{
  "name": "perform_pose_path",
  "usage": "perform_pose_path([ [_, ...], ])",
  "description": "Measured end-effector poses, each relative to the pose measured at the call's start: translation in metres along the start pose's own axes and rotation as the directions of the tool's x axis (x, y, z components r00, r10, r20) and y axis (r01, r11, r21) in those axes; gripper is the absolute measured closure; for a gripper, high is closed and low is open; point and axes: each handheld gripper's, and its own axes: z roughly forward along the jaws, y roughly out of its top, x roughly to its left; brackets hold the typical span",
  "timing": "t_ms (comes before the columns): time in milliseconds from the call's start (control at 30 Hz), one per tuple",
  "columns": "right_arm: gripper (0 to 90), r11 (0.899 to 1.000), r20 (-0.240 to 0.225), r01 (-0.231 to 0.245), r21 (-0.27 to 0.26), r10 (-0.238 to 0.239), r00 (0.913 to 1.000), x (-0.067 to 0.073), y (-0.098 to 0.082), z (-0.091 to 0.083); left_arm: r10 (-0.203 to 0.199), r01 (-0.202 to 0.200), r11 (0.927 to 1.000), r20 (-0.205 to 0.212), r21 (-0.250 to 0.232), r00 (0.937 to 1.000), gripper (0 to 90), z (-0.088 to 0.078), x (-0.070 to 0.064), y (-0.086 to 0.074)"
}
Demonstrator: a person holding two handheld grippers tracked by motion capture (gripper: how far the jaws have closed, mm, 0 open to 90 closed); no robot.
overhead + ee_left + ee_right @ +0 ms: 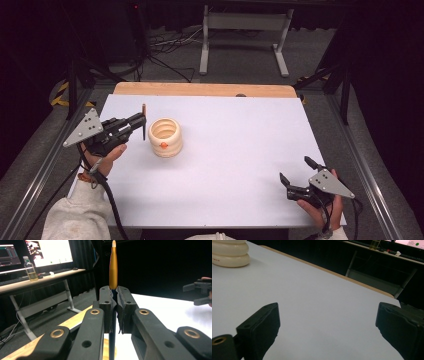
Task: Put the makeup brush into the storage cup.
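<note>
While the room around it lies dark, the table (pixel 240 150) is brightly lit: a pale, matte white sheet covers it, with a strip of bare wood showing along its far edge; beyond that, grey floor, loose cables and the legs of a white stand (pixel 245 35); the left gripper view also takes in a side desk (pixel 37 281) carrying lit monitors (pixel 51 252) and a clear bottle (pixel 30 268) of yellowish liquid.

The pen (pixel 113 267) is slim, with a golden-orange upper body tapering to a pale tip and a dark lower shaft; it stands upright, clamped between the pressed-together jaws of the left gripper (pixel 141 122), which is held above the table's left side; in the high view it shows as a thin vertical stick (pixel 144 122) at the jaw tips, just beside the holder.

That holder (pixel 165 137) is a cream, ribbed, ring-stacked cup with an open mouth and a small orange mark on its near side; it stands on the sheet left of centre, apart from the pen; nothing lies between them.

The right gripper (pixel 295 176) rests low at the near right corner, well apart from both, its jaws spread wide with bare sheet between them.
</note>
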Motion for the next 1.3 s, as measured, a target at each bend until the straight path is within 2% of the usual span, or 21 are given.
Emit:
perform_pose_path([
  [267,5.7,1.0,-0.002,0.002,-0.002,-0.002,1.0,0.001,0.0,0.0,0.003,-0.003,1.0,0.005,-0.009,1.0,83.4,0.01,0.002,0.002],
  [333,5.7,1.0,-0.007,0.003,-0.009,-0.003,1.0,0.001,0.0,0.0,0.015,-0.015,0.9998,0.005,-0.012,0.9999,83.4,0.014,0.003,0.003],
  [500,5.5,1.0,-0.016,-0.003,-0.018,0.003,0.9999,0.001,0.0,0.0,0.01,-0.01,0.9999,0.004,-0.012,0.9999,83.4,0.02,0.005,0.004],
  [667,4.8,0.999,-0.036,0.021,-0.037,-0.023,0.9991,0.009,0.007,-0.004,0.016,-0.016,0.9998,0.002,-0.008,0.9999,83.4,0.026,0.006,0.004],
  [700,4.7,0.999,-0.048,0.025,-0.048,-0.027,0.9985,0.012,0.009,-0.005,0.017,-0.017,0.9998,0.002,-0.008,0.9999,83.4,0.028,0.006,0.003],
  [867,4.4,0.998,-0.038,0.033,-0.06,-0.035,0.9987,0.014,0.01,-0.006,0.01,-0.009,0.9998,0.015,-0.018,0.9998,83.4,0.033,0.007,-0.001],
  [933,4.3,0.997,-0.04,0.013,-0.074,-0.016,0.9991,0.013,0.01,-0.007,0.006,-0.005,0.9998,0.017,-0.018,0.9998,83.4,0.035,0.008,-0.002],
  [1133,4.2,0.997,-0.035,0.017,-0.071,-0.019,0.9992,0.013,0.01,-0.006,-0.004,0.004,0.9999,0.02,-0.014,0.9998,83.4,0.041,0.011,-0.008],
  [1233,4.1,0.998,-0.039,0.02,-0.067,-0.023,0.999,0.014,0.01,-0.005,0.004,-0.004,1.0,0.017,0.006,0.9999,83.4,0.045,0.012,-0.012],
  [1300,4.1,0.998,-0.04,0.023,-0.066,-0.026,0.9989,0.015,0.01,-0.005,-0.01,0.01,1.0,0.022,0.0,0.9997,83.4,0.047,0.013,-0.016],
])
